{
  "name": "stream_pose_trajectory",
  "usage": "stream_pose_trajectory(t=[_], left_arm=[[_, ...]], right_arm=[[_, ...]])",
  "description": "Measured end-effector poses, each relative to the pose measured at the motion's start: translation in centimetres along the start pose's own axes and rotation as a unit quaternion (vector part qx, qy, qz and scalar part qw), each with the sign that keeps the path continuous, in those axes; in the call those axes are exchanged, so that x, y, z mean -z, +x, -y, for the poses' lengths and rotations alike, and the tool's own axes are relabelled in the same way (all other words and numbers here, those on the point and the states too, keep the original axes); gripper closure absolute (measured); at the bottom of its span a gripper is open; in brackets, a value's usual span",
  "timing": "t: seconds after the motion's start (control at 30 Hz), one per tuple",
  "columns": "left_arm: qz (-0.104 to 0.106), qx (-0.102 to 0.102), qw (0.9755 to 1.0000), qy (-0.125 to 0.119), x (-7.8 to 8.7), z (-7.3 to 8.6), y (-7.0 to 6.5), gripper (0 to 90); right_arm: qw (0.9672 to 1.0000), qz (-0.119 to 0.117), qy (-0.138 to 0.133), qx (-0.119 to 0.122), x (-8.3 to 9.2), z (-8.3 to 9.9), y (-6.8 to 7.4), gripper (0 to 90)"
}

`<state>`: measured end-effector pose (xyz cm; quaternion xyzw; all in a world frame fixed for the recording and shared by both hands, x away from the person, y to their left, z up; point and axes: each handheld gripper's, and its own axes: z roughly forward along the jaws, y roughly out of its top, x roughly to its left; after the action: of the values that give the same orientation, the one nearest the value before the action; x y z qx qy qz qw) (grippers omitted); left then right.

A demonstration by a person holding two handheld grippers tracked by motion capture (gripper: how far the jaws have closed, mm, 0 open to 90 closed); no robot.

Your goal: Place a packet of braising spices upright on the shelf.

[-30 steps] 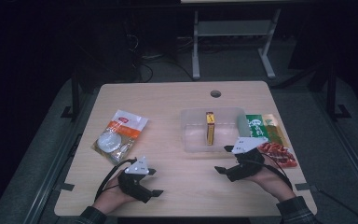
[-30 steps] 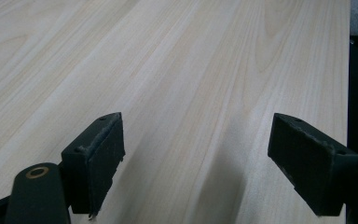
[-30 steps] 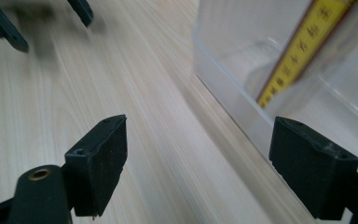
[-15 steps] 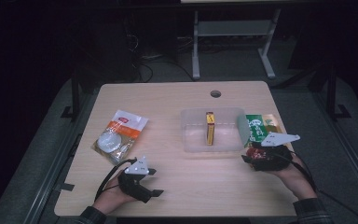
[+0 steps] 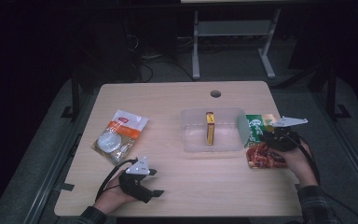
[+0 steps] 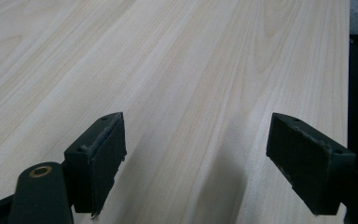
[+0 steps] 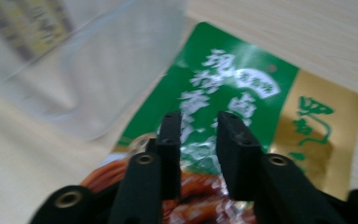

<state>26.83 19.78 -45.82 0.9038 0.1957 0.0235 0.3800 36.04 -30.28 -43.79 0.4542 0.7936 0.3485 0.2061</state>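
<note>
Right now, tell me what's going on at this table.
A person works with a gripper in each hand. The right gripper hangs over the green and red snack packet beside the clear tub; its jaws have just been closing, now a narrow gap apart above the packet. The left gripper rests open on bare table.

High overhead, two close tool-mounted views

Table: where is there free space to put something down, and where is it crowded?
The table is bare along its far edge, in the middle between the white snack bag and the clear container, and along the near edge. It is crowded at the right, where the green packet touches the container.
</note>
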Motion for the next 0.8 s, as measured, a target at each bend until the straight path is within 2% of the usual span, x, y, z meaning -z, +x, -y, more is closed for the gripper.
stream_pose_trajectory(t=[0.03,0.23,0.3,0.37,0.43,0.53,0.57,0.7,0.8], left_arm=[[0.000,0.000,1.0000,0.000,0.0,0.0,0.0,19.2],[0.000,0.001,1.0000,0.000,0.0,0.0,0.0,19.2],[0.000,0.002,1.0000,-0.001,0.0,0.0,0.0,19.3],[0.000,0.002,1.0000,-0.001,0.0,0.1,0.0,19.3],[0.000,0.002,1.0000,0.000,0.0,0.0,0.0,19.3],[0.000,0.002,1.0000,-0.001,0.0,0.0,0.0,19.4],[0.000,0.002,1.0000,-0.002,0.0,0.0,0.0,19.4],[-0.001,0.003,1.0000,0.000,0.0,0.1,0.0,19.4],[0.000,0.003,1.0000,-0.001,0.0,0.1,-0.1,19.5]], right_arm=[[1.0000,0.000,0.000,0.000,0.0,0.0,0.0,73.8],[0.9997,0.020,0.010,-0.009,-1.8,-0.4,-2.0,86.8],[0.9996,0.018,0.016,-0.012,-2.3,-0.1,-2.4,89.5],[0.9992,0.017,0.032,-0.014,-2.6,0.3,-2.6,89.9],[0.9992,0.016,0.035,-0.013,-2.7,0.4,-2.7,89.9],[0.9988,0.016,0.047,-0.004,-2.6,0.7,-2.7,90.0],[0.9985,0.015,0.052,0.006,-2.5,1.0,-2.8,90.0],[0.9980,0.002,0.063,0.007,-2.3,1.5,-2.9,90.0],[0.9966,0.007,0.078,0.026,-1.9,1.6,-2.4,90.0]])
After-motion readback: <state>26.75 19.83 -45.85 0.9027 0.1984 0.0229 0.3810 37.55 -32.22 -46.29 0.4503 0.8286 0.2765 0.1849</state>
